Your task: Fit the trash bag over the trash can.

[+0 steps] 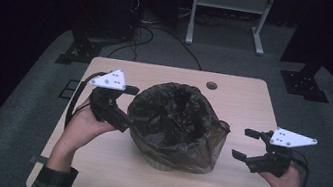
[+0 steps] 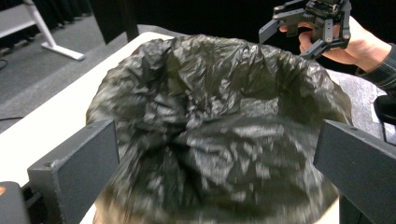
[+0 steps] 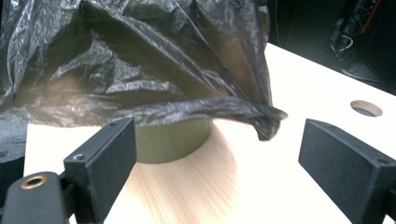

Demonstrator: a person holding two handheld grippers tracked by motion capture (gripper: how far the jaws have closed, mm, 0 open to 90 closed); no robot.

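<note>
A small round bin (image 1: 164,161) stands at the middle of the pale wooden worktop (image 1: 249,101), lined with a thin, crinkled, glossy black plastic bag (image 1: 178,120). The bag's mouth is spread open and draped down over the rim, so the lining looks mostly done; what seems left is tidying the loose skirt. On the right side a slack flap (image 3: 261,116) sticks out untucked, hanging above the wood. Your left tool (image 1: 118,116), jaws spread wide, sits against the bag's left side, gripping nothing that can be made out. Your right tool (image 1: 247,144), jaws also wide and empty, hovers near the flap without touching it. The bin's wall, where visible below the plastic, is smooth and olive-grey.
</note>
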